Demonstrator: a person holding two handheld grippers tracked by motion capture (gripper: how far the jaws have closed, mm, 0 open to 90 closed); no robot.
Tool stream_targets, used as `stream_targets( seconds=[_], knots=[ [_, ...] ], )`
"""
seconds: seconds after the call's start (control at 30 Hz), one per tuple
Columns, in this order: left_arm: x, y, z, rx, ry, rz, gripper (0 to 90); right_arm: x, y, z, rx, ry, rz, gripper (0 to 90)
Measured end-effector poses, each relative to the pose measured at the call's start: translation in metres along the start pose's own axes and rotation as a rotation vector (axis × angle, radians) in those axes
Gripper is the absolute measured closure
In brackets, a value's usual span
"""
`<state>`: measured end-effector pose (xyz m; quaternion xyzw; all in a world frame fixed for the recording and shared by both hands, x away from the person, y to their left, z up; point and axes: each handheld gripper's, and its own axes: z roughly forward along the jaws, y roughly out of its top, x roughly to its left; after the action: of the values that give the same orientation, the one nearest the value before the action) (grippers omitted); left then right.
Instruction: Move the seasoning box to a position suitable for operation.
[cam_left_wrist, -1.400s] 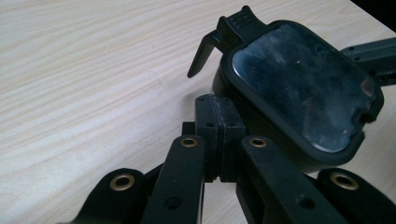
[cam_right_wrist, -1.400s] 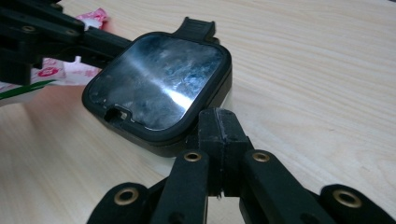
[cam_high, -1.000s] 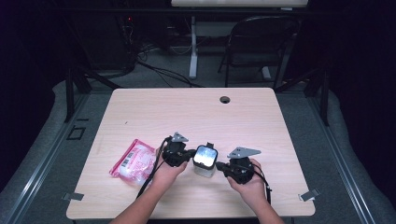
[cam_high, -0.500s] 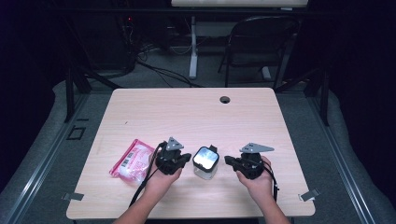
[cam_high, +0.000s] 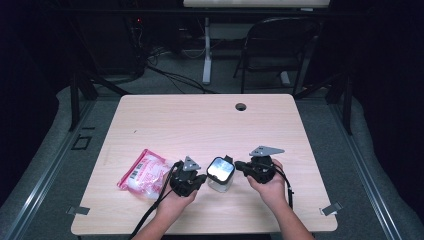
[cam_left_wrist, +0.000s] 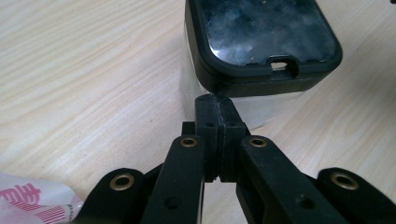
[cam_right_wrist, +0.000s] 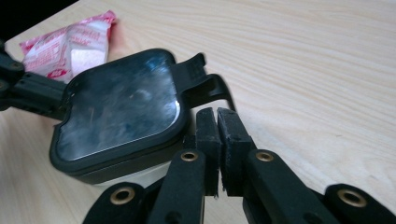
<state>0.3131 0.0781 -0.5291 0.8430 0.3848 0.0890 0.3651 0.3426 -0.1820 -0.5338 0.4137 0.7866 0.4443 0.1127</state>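
Note:
A clear square container with a black lid (cam_high: 220, 172) (cam_left_wrist: 261, 32) (cam_right_wrist: 121, 112) stands on the wooden table (cam_high: 200, 125) near the front. The lid's latch tab (cam_right_wrist: 201, 79) sticks out on one side. My left gripper (cam_high: 202, 178) (cam_left_wrist: 219, 105) is just left of the container, shut, with its tips near the container wall and nothing between them. My right gripper (cam_high: 238, 165) (cam_right_wrist: 216, 114) is just right of the container beside the latch tab. It is all but shut, its jaws having just been opening by a sliver, and nothing is between them.
A pink and white packet (cam_high: 145, 172) (cam_right_wrist: 70, 42) (cam_left_wrist: 28, 205) lies left of my left hand. A cable hole (cam_high: 241, 106) sits at the table's far edge. A folding chair (cam_high: 280, 45) and desk legs stand behind the table.
Both grippers have drawn back sideways from the container, the left one leftward and the right one rightward. The container stands where it was.

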Motion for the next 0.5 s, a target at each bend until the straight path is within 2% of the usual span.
stream_targets(
  seconds=[0.03,0.13,0.3,0.5],
  knots=[
    [0.000,0.000,0.002,0.005,0.006,-0.003,90.0,0.002,0.000,0.001,0.011,0.007,-0.021,89.0],
    [0.001,0.001,0.002,0.009,0.017,0.001,90.0,0.004,-0.001,0.001,0.018,-0.001,-0.034,90.0],
    [0.004,0.003,0.004,0.019,0.031,0.014,90.0,0.008,-0.005,-0.003,0.027,0.009,-0.026,90.0],
    [0.008,0.005,0.007,0.020,0.035,0.000,90.0,0.019,-0.011,-0.009,0.043,0.018,-0.049,90.0]
  ],
)
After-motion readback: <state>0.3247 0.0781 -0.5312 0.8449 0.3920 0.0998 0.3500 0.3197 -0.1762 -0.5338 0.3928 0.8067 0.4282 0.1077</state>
